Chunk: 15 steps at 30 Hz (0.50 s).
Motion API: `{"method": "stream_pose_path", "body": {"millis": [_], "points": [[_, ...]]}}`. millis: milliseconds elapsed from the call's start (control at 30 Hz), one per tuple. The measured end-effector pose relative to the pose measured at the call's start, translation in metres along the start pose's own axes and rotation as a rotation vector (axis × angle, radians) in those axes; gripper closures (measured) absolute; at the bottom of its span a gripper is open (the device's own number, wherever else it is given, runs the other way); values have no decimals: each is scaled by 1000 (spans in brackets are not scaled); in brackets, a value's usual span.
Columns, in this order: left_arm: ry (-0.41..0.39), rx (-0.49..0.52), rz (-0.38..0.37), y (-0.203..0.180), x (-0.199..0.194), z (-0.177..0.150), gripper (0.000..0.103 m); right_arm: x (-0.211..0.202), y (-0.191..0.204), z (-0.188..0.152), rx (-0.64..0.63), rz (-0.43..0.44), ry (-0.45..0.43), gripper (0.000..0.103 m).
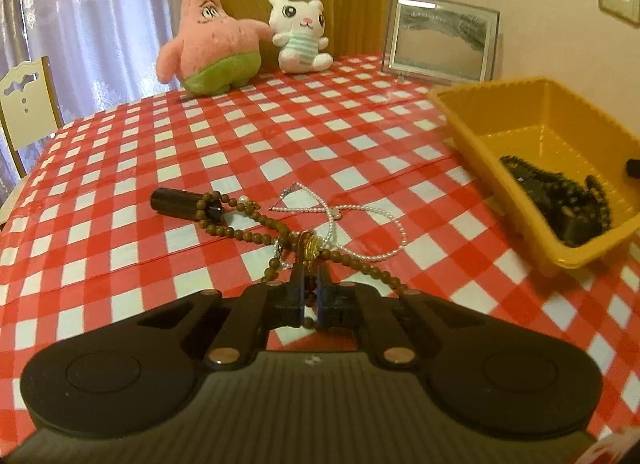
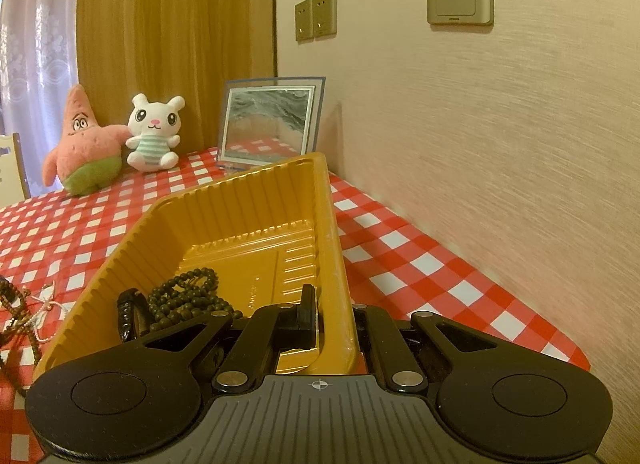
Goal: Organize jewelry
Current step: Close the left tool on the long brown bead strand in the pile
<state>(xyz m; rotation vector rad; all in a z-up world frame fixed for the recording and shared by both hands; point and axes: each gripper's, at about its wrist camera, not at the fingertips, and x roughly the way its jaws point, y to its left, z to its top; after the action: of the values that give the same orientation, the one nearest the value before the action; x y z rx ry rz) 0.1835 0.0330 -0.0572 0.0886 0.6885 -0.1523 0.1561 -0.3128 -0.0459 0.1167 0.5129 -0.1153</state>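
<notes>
Left wrist view gives me my left gripper with its jaws clenched on the brown wooden bead strand, pinching it just beside a small gold wire coil; the rest of the strand trails over the red-and-white checked table toward a black cylinder that its far loop wraps around. A white pearl necklace lies tangled with the strand, touching it near my jaws. To the right sits the yellow ribbed plastic tray, dark beads piled in its near corner. From the right wrist view, my right gripper is clamped on that tray's near wall, one finger inside and one outside. A pink star-shaped plush and a white bunny plush stand at the far edge.
</notes>
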Motion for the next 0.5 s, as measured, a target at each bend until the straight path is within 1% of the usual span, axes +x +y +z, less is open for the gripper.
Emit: {"method": "stream_pose_path", "body": {"millis": [200, 267, 500], "points": [[-36, -41, -7, 7, -28, 4, 98, -3, 3, 0, -1, 7, -1, 98], [-52, -46, -3, 9, -36, 9, 98, -4, 4, 0, -1, 11, -2, 98], [-101, -57, -31, 7, -62, 26, 98, -6, 5, 0, 3, 16, -2, 98]]}}
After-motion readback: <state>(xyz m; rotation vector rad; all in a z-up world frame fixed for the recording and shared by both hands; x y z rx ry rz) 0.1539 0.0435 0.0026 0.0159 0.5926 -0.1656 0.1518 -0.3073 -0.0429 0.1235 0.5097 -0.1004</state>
